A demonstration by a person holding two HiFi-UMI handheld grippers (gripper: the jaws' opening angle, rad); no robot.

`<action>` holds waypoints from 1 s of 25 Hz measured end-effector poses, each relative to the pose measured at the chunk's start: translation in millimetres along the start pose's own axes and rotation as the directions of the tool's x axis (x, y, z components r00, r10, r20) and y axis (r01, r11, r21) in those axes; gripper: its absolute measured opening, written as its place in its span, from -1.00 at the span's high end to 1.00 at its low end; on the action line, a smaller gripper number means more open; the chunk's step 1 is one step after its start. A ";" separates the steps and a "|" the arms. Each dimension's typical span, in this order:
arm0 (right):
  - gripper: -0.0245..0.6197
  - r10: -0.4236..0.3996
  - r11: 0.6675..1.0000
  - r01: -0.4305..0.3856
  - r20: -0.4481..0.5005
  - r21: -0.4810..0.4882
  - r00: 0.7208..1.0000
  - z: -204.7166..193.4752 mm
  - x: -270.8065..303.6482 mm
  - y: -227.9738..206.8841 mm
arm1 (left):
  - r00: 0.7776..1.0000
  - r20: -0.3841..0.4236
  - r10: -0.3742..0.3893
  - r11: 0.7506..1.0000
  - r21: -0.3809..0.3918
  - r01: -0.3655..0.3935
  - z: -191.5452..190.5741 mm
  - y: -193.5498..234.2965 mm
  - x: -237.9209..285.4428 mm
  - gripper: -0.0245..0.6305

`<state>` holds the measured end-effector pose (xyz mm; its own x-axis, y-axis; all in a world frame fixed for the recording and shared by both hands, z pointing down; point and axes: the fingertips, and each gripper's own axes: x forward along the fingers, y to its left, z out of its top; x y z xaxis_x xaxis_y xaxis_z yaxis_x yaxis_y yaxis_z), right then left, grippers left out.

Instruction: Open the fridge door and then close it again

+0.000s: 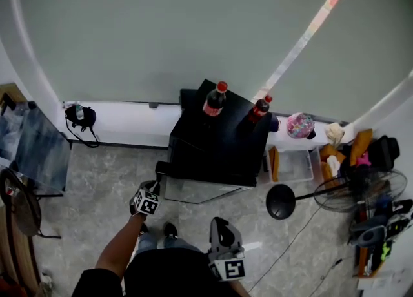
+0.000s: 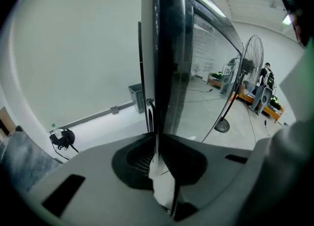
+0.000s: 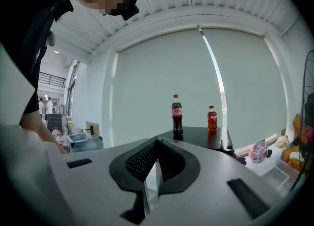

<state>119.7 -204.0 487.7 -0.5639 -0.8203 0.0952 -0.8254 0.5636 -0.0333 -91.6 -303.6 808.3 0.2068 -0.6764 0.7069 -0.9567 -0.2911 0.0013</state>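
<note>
Head view, left gripper: the left gripper (image 1: pixel 153 190) sits at the near left corner of the black fridge (image 1: pixel 216 147). Its tips are at the edge of the fridge door (image 1: pixel 205 190).
Head view, right gripper: the right gripper (image 1: pixel 219 221) hangs apart from the fridge, on the near side of the door, and points toward it.
Head view, beyond the jaws: two cola bottles (image 1: pixel 215 99) stand upright on the fridge top, well past both grippers.
Head view, right of the jaws: a black stand base (image 1: pixel 281 202) rests on the floor just beside the fridge. Farther right are a clear bin (image 1: pixel 294 165), a pink round thing (image 1: pixel 300 124) and a floor fan (image 1: pixel 358 190).
Head view, left of the jaws: a black bag (image 1: pixel 80 117) lies on the wall ledge, well apart from a glass-topped table (image 1: pixel 40 148).
Left gripper view, jaws: the left gripper (image 2: pixel 157 144) is clamped on the thin dark edge of the fridge door (image 2: pixel 169 63), which rises straight up from between the jaws.
Left gripper view, right of the jaws: the glossy door face fills the space, with the floor fan (image 2: pixel 252 70) past its far edge.
Left gripper view, left of the jaws: the black bag (image 2: pixel 62 138) sits low by the wall.
Right gripper view, jaws: the right gripper (image 3: pixel 157 144) has its jaws together at the tips, with nothing between them.
Right gripper view, ahead of the jaws: the fridge (image 3: pixel 201 136) top and the cola bottles (image 3: pixel 177 114) stand well apart from the tips.
Right gripper view, sides: a dark sleeve (image 3: pixel 34 48) is at the left and the pink round thing (image 3: pixel 257 151) is low at the right.
</note>
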 end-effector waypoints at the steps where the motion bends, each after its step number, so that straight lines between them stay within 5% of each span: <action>1: 0.90 -0.014 1.000 0.014 -0.005 0.002 1.000 -1.2 1.9 -1.0 | 1.000 -0.002 -0.007 1.000 0.008 0.007 3.0 2.6 3.3 0.80; 25: 0.90 -0.240 0.971 0.240 -0.013 0.015 0.971 2.3 22.7 -23.4 | 0.995 -0.041 -0.093 0.984 0.148 0.098 63.8 33.2 65.6 0.80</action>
<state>126.1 -236.1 488.4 -0.3487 -0.9304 0.1129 -0.9371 0.3483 -0.0244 -96.7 -400.7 809.6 0.2862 -0.6185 0.7318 -0.8909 -0.4529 -0.0343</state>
